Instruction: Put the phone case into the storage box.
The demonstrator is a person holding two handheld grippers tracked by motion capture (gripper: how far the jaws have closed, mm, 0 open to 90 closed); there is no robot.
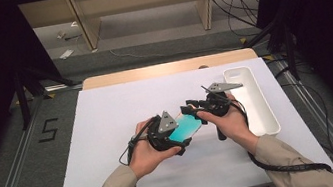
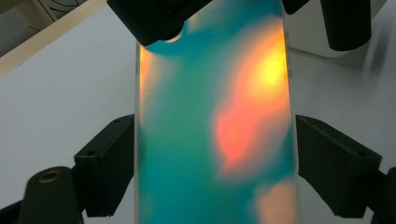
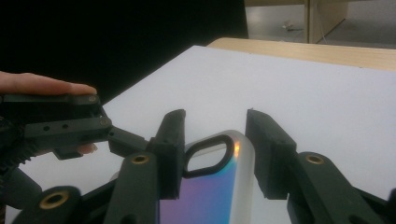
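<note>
the step in hand looks like a two-handed handover or regrip of the iridescent phone case point(image 1: 185, 127), held in the air over the middle of the white table point(image 1: 108, 123). the left gripper point(image 1: 173, 135) has its fingers point(image 2: 109, 161) clamped on the case's long edges. the right gripper point(image 1: 196, 106) brackets the camera-cutout end, its fingers point(image 3: 170, 149) partly open, one side touching, the other just apart. next it should close squarely. a white tray point(image 1: 251, 100) lies to the right.
</note>
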